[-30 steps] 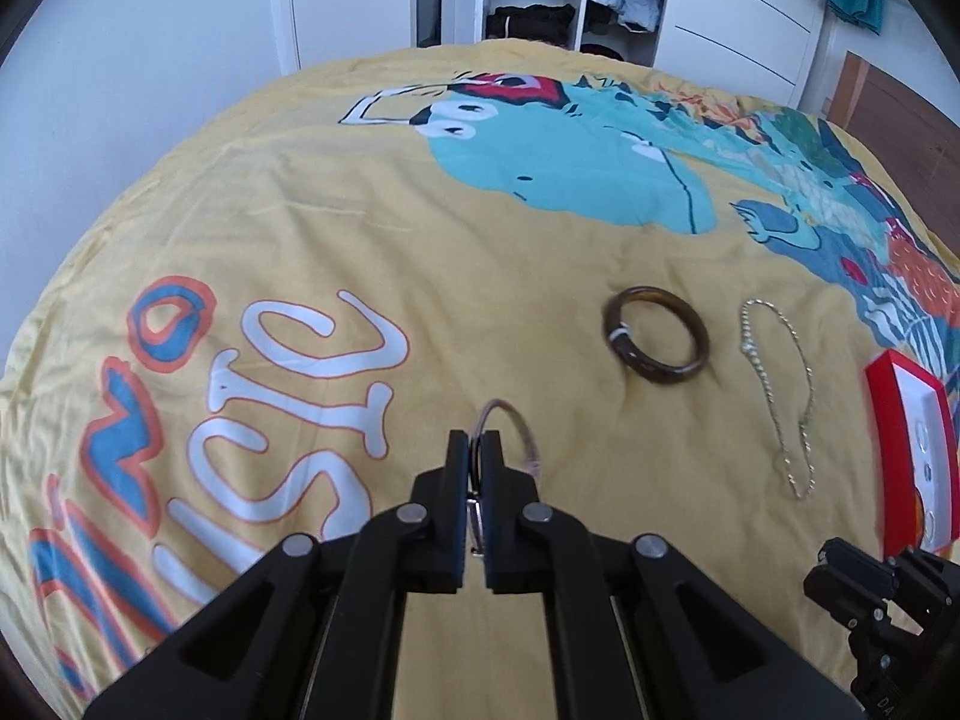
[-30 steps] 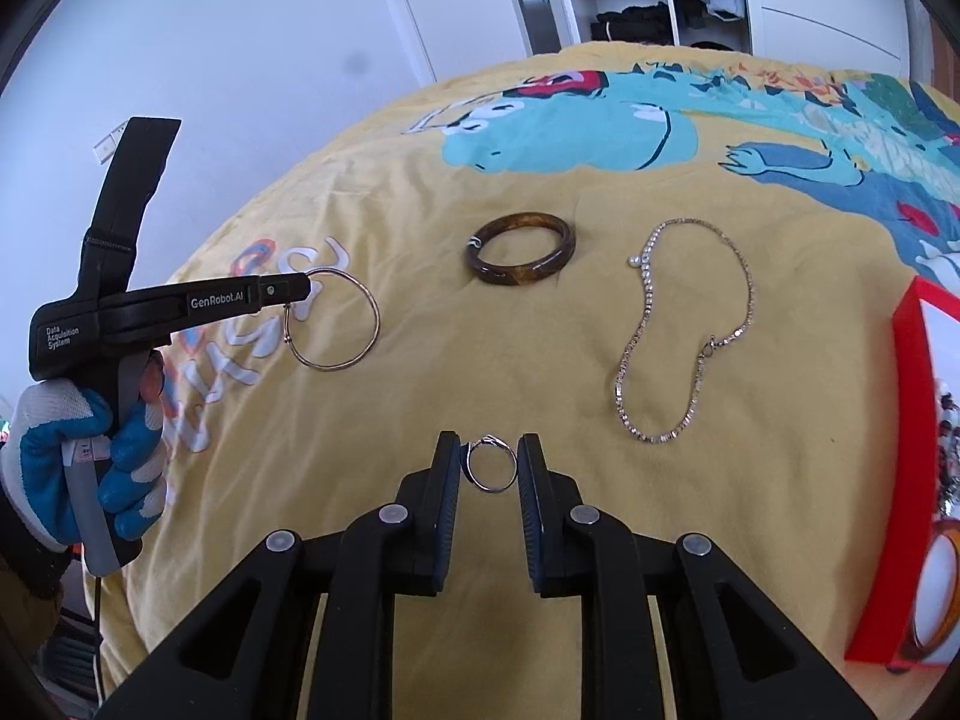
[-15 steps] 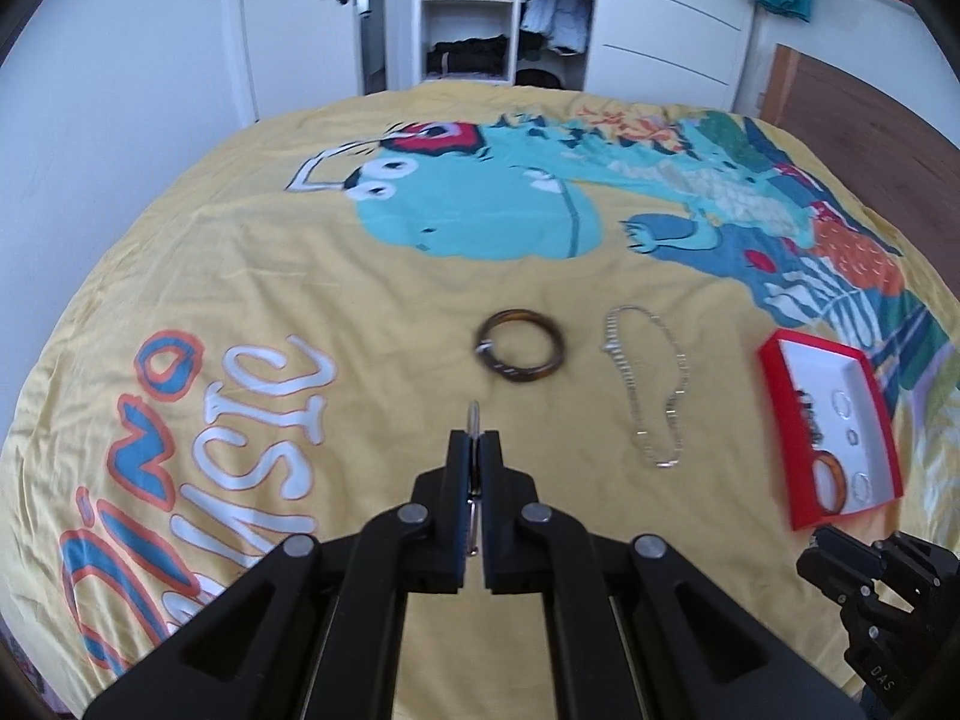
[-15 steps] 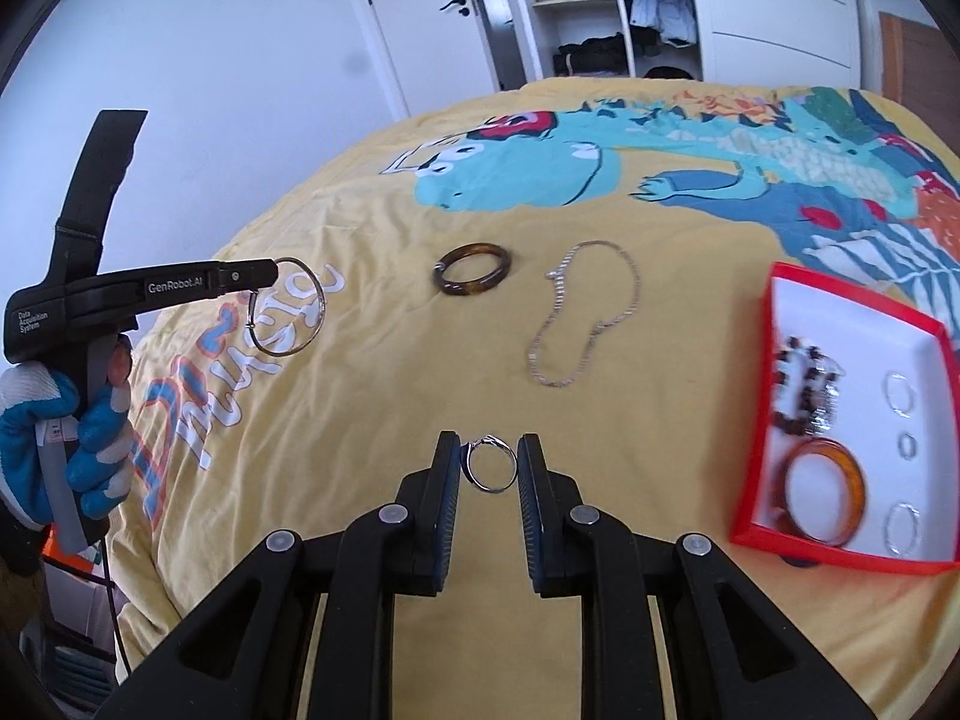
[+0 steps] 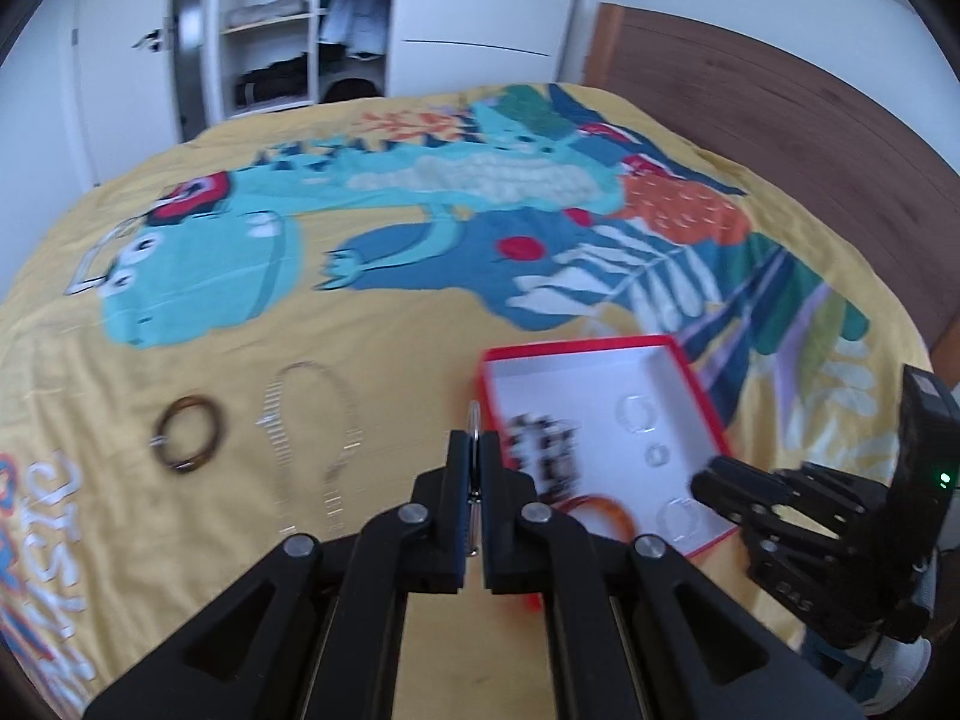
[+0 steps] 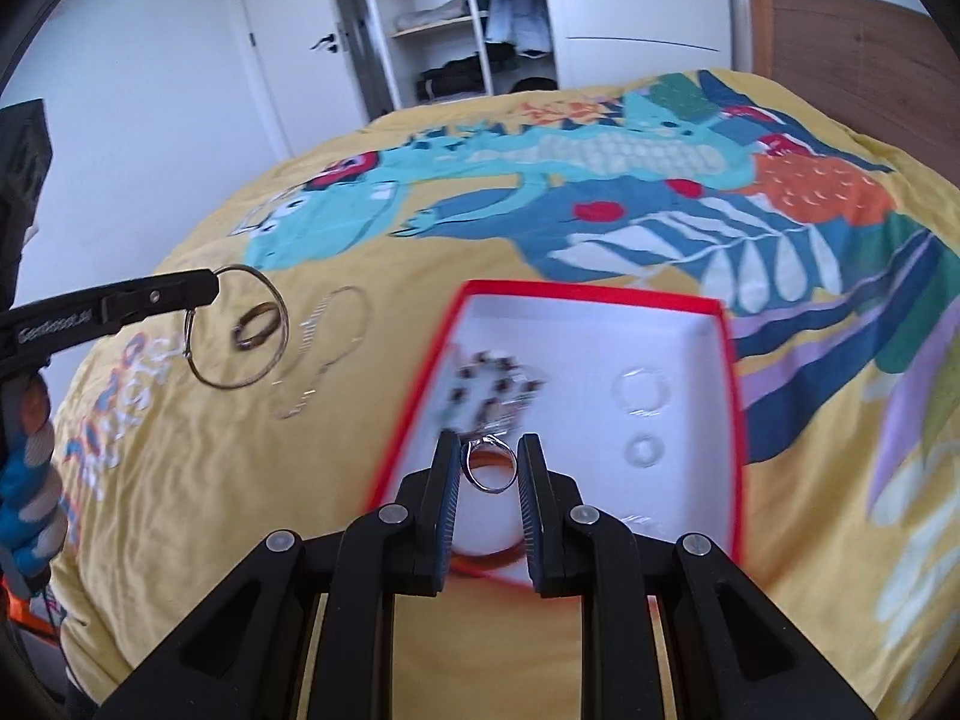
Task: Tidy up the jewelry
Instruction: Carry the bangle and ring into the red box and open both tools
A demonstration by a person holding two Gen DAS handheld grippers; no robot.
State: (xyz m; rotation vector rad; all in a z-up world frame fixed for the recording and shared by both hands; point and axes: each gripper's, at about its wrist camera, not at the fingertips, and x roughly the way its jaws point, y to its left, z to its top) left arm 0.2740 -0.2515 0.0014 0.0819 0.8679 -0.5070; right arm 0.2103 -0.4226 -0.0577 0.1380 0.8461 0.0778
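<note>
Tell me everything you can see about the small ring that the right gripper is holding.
The small ring is a thin, shiny, silver-looking metal band with a small raised setting on top. It faces the camera, pinched at its two sides between the fingers of the right gripper. It hangs in the air above the near part of the red box, touching nothing else.

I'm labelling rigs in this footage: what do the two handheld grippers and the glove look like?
Both the left gripper and right gripper are matte black, with flat parallel fingers on angular linkages with silver rivets. White lettering marks the left one's side. The glove is blue and white.
</note>
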